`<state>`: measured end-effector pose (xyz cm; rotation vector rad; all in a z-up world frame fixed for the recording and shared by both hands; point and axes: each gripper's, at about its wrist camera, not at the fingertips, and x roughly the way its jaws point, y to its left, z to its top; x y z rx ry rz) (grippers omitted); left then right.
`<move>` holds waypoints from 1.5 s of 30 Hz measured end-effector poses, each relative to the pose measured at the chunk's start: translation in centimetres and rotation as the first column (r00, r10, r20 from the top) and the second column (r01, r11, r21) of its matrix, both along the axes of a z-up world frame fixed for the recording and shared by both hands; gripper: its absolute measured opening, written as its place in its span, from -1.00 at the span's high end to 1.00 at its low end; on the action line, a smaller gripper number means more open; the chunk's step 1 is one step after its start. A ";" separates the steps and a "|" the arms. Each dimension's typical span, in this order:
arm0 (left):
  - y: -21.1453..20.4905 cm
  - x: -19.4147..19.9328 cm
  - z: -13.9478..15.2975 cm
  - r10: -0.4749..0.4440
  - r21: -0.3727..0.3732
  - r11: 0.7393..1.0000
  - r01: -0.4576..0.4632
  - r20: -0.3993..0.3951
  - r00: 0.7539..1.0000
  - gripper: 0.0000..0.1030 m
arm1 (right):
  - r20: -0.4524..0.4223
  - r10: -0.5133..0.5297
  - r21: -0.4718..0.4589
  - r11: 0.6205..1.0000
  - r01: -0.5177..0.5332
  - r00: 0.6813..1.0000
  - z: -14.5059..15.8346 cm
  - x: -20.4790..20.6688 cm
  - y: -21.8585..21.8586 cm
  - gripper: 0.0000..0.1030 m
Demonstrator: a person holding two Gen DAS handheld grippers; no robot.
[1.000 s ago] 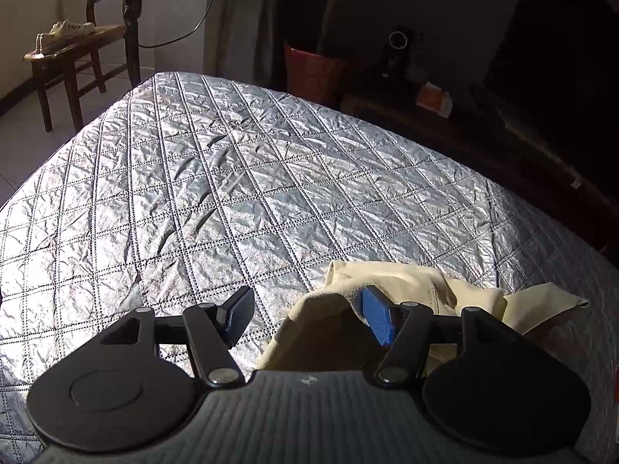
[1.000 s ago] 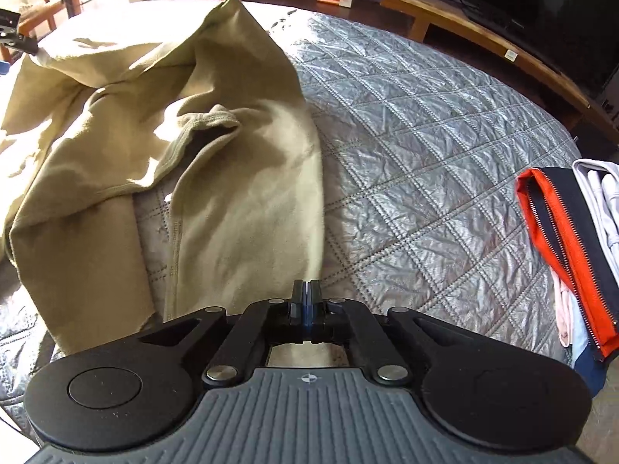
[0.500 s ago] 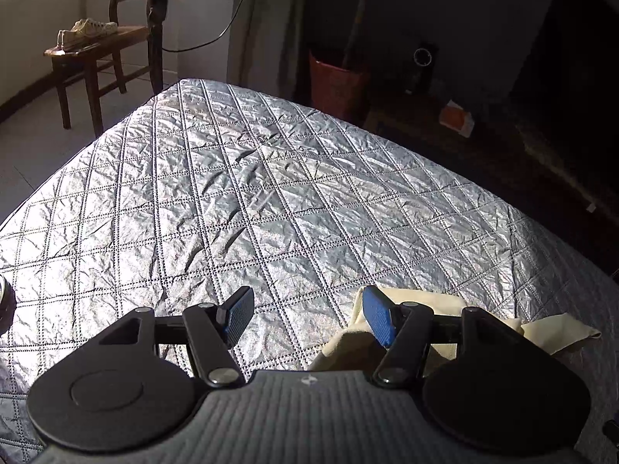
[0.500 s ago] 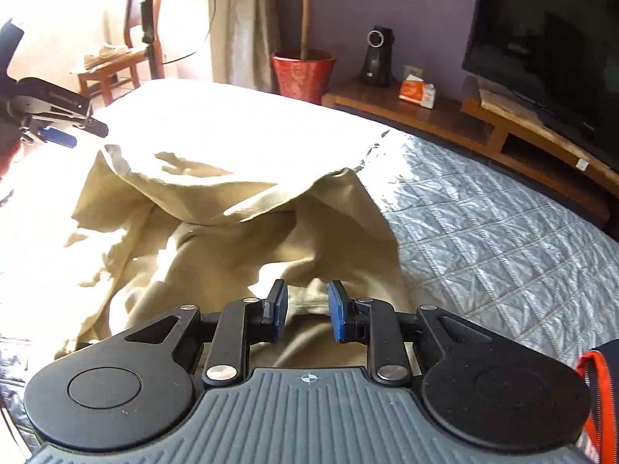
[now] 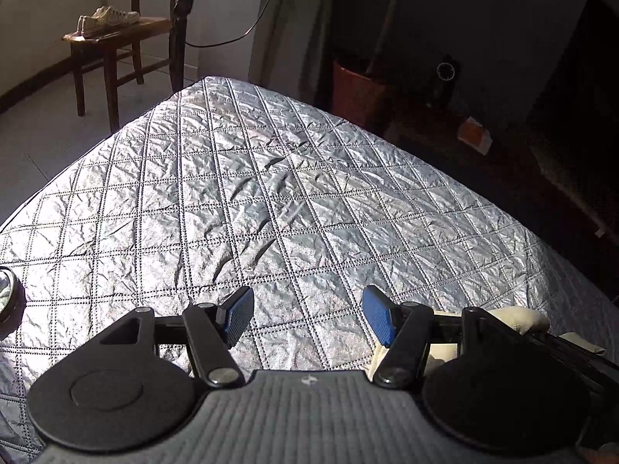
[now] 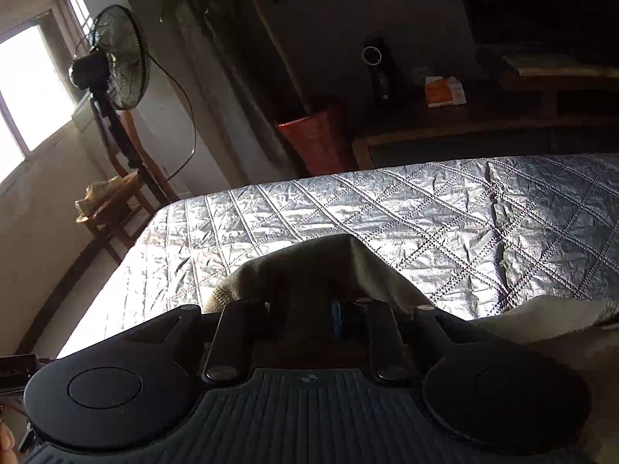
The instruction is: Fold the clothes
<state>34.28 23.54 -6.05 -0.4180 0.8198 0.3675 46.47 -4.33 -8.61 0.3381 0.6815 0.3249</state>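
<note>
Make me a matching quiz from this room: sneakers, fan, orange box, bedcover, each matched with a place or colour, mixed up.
Column one:
1 sneakers
2 fan
3 orange box
4 bedcover

Column two:
A silver, quilted
B on the wooden chair
C on the low shelf
D standing near the window

Pairs: 1-B, 2-D, 3-C, 4-A

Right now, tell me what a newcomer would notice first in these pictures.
The silver quilt fills both views, bright in the sun against a dark room. A beige garment bunches over the right gripper, whose jaws are opening behind the cloth. Beyond the bed's far corner stand a fan and a chair with white shoes on it.
</note>
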 end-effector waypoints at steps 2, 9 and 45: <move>0.5 -0.2 0.0 0.011 -0.010 1.000 -0.011 0.002 1.000 -0.14 | -0.020 -0.011 -0.056 0.998 0.010 1.000 0.1 0.1 0.0 0.05; 2.0 -0.9 0.4 0.033 -0.023 0.999 -0.033 0.015 0.999 -0.14 | -0.168 0.257 -0.065 0.960 -0.271 0.952 -0.2 -10.9 1.2 -0.26; 6.3 -3.7 1.1 0.182 -0.013 0.983 -0.181 0.031 0.983 -0.16 | 0.268 0.228 -0.028 0.973 -0.229 0.936 14.0 5.7 15.0 0.11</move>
